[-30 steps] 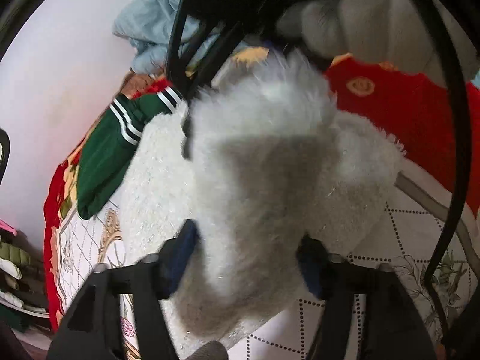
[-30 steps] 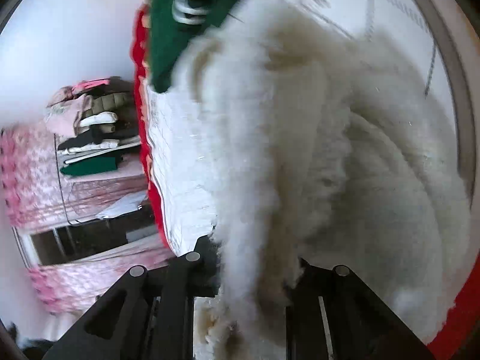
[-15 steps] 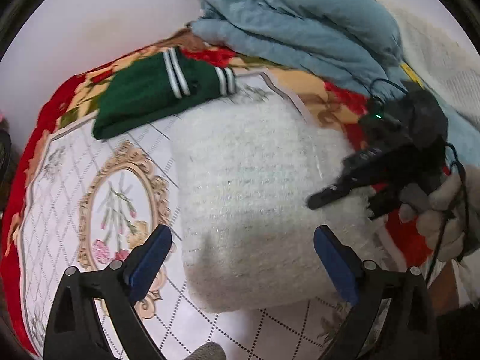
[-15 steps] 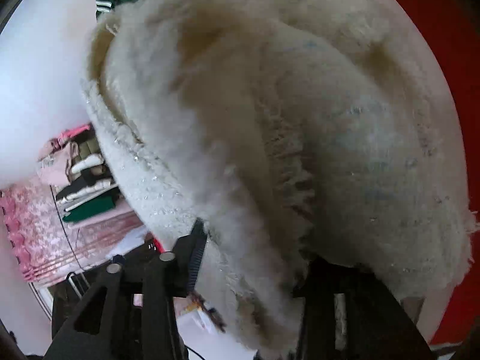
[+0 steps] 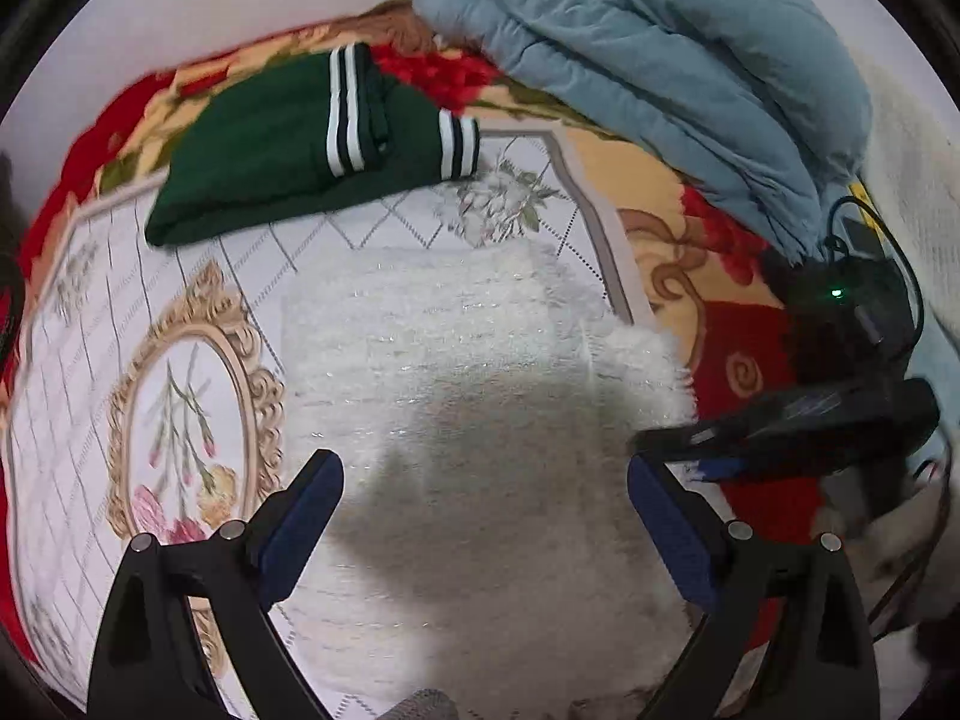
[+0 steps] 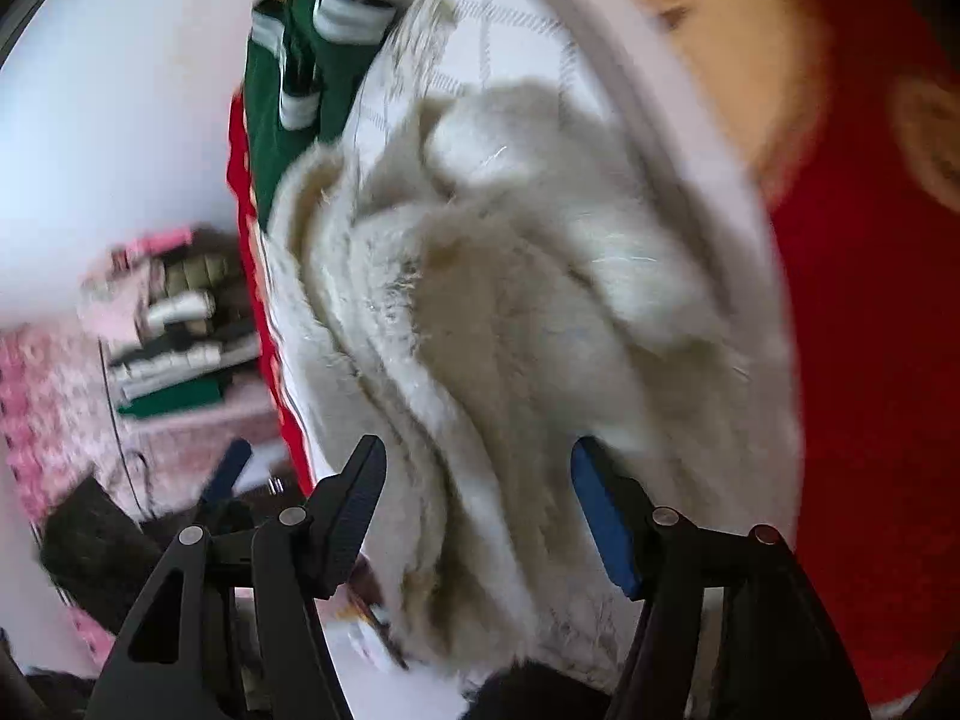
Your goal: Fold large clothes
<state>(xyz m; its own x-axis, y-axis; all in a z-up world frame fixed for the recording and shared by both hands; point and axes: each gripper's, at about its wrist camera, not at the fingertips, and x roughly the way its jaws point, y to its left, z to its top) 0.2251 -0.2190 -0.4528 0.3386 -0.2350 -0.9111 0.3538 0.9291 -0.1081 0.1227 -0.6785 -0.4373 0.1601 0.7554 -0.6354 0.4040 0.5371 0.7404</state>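
Left gripper (image 5: 485, 516) released fluffy white sweater (image 5: 480, 396), fingers spread above; right gripper (image 6: 474, 510) fingers closing, not yet gripping fleece.

wall: plain white wall (image 5: 180, 6) rising behind the bed | bed: lying under a red floral blanket (image 5: 744, 354) with a white quilted centre panel | side: shelf (image 6: 174, 330) holding stacked folded clothes, blurred | below shelf: pink patterned fabric (image 6: 36, 396) hanging | light: soft, even, casting a grey shadow mid-bed
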